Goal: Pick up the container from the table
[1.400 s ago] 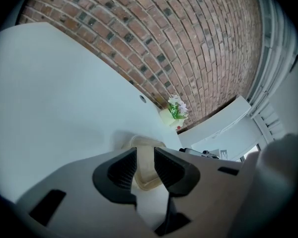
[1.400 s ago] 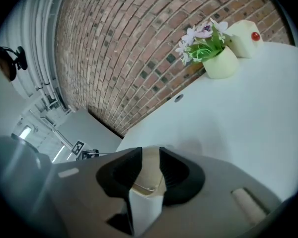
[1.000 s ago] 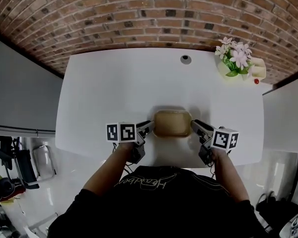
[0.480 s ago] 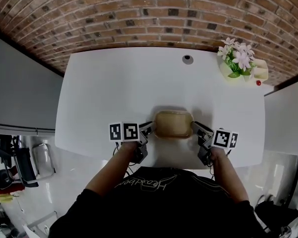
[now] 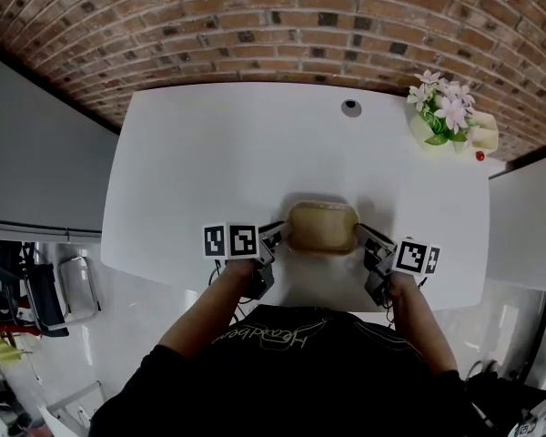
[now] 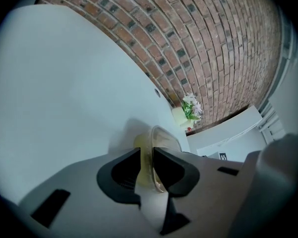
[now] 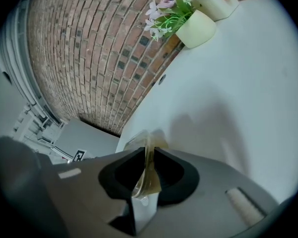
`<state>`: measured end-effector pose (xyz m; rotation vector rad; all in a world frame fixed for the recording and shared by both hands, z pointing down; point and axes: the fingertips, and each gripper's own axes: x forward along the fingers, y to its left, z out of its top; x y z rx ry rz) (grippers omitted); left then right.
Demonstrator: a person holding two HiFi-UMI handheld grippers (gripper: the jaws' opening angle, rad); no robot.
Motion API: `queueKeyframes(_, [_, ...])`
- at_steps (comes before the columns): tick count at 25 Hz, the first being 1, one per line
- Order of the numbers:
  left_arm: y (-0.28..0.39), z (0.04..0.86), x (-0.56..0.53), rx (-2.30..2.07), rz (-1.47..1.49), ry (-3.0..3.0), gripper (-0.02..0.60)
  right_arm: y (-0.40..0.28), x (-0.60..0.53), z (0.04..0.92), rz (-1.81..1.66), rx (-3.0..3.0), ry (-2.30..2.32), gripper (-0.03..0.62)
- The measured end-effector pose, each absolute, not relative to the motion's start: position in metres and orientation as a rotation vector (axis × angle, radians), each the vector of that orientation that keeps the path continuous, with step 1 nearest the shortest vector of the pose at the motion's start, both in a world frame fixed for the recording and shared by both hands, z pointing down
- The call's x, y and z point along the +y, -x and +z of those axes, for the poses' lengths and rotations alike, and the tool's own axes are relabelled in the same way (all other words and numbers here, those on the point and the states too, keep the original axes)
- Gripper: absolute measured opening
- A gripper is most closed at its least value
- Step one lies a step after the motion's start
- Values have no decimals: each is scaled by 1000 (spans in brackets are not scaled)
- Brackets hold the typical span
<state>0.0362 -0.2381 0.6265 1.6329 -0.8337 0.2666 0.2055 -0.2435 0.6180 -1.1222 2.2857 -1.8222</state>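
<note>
A shallow, tan, see-through container lies on the white table near its front edge. My left gripper is at its left end. In the left gripper view the container's rim runs between the dark jaws, and the left gripper is shut on it. My right gripper is at the right end. Its jaws are closing, and in the right gripper view the thin wall of the container stands pinched between them at the right gripper.
A cream pot of pink flowers stands at the table's far right corner, beside a small cream box with a red knob. A round cable hole lies near the back edge. A brick wall runs behind the table.
Both grippers have kept to the container's two ends, and the right one has rolled a little. The container lies where it was on the table.
</note>
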Motion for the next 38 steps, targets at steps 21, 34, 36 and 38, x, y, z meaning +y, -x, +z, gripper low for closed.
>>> queueKeyframes(21, [-38,621,-233,-838,278,-1641,52,-206,-232,615,-1789,2259,1205,54])
queueKeyframes(34, [-23,567,-227,-854,241,-1779,52,-190,-219,559,-1585,2334,1217,54])
queueKeyframes(36, [-18,554,-223,-858,231,-1811,52,-185,-214,548,-1552,2338,1204,54])
queueKeyframes(38, [-13,541,-217,-863,217,-1836,52,-179,-207,535,-1513,2347,1188,54])
